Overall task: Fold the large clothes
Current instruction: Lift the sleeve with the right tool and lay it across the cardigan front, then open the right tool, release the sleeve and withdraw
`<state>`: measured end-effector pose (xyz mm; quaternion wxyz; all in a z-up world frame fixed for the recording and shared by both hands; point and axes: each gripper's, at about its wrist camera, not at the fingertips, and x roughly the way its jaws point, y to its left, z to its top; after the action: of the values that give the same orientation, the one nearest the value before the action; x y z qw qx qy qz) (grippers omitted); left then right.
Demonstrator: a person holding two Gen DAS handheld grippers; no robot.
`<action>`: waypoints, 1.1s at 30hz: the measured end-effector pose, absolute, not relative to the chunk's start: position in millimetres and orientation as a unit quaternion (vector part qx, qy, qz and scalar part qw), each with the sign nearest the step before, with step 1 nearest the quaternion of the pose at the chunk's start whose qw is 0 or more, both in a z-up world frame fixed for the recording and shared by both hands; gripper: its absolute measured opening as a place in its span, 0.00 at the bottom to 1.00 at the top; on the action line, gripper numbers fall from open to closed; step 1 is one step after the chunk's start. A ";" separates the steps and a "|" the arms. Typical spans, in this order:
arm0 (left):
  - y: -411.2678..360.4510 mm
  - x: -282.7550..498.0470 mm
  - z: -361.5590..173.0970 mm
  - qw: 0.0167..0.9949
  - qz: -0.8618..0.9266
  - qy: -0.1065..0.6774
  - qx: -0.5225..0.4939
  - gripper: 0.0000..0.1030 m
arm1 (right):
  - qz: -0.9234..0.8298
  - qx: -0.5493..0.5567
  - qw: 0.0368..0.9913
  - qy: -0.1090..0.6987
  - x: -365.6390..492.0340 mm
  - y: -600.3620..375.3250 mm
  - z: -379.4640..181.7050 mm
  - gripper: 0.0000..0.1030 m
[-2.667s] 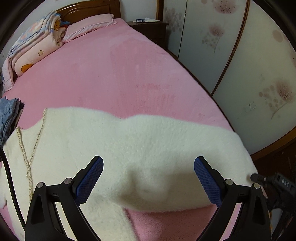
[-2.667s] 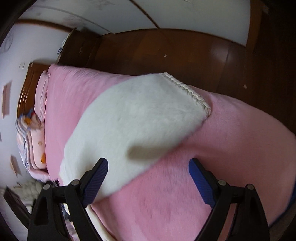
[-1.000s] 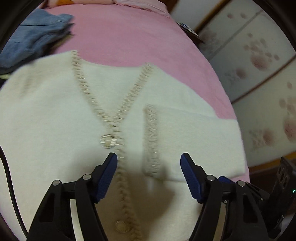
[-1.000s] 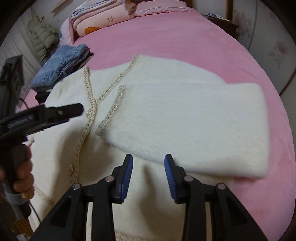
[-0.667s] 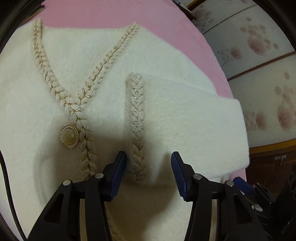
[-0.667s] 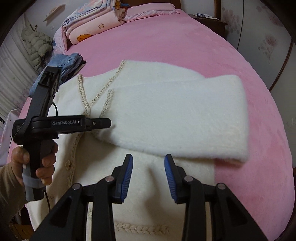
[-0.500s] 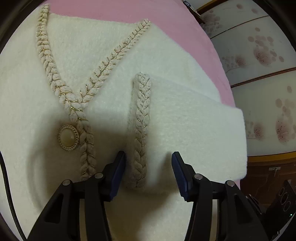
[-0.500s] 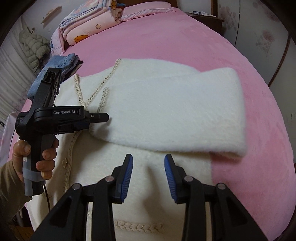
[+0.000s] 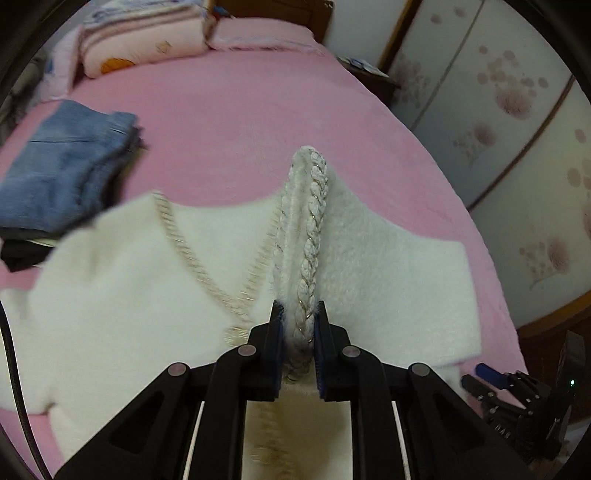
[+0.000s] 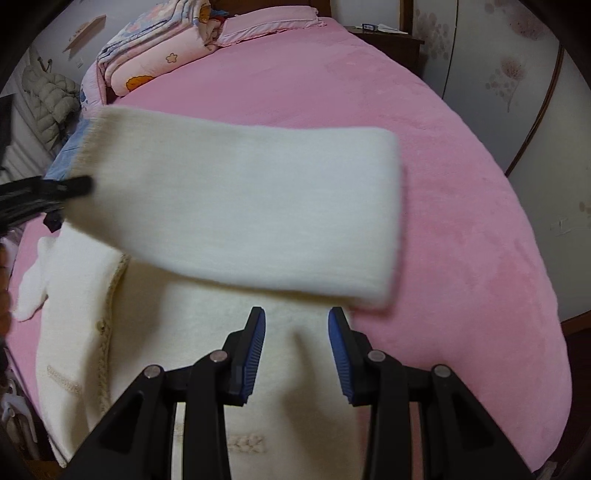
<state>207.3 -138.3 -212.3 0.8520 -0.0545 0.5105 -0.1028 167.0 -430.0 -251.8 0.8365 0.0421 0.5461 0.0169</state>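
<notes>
Cream fleece cardigan (image 9: 122, 280), lying front-up on the near part of a pink bed (image 9: 240, 122); its sleeve (image 10: 236, 218) is raised off the body of the garment and spans the right-wrist view from left to right. The left gripper (image 9: 298, 325) is clamped on the sleeve's braided cuff (image 9: 308, 236), the braid running away from the jaws toward the far side. The right gripper (image 10: 296, 336) hangs just above the cardigan body with its jaws narrowly parted and nothing between them; the lifted sleeve passes beyond its tips. The fabric looks thick, soft and light: the sleeve keeps a broad, flat band between cuff and shoulder rather than collapsing, yet it will likely droop wherever it is unsupported. The pile appears plush, not slick, so a pinch should hold. The firmest holds are judged to be the braided trims, at cuff, neckline (image 9: 192, 243) and hem (image 10: 243, 441), which are denser than the fleece; a pinch on plain fleece risks taking one layer only. Buttons along the front edge are best avoided. Surroundings: folded jeans (image 9: 62, 170) at the left, close to the cardigan's shoulder; stacked quilts (image 10: 159, 59) and a pillow (image 10: 269, 20) at the far end; floral wardrobe doors (image 9: 509, 122) at the right.
</notes>
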 end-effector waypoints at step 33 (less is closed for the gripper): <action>-102.4 219.2 -294.6 0.828 0.006 0.556 -0.071 0.27 | 0.007 -0.029 0.837 0.546 234.6 -400.4 -275.6 0.35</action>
<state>219.2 -102.4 -294.6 0.8283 -0.0706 0.5558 0.0060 234.6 -400.4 -275.6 0.8374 -0.0291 0.5458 0.0070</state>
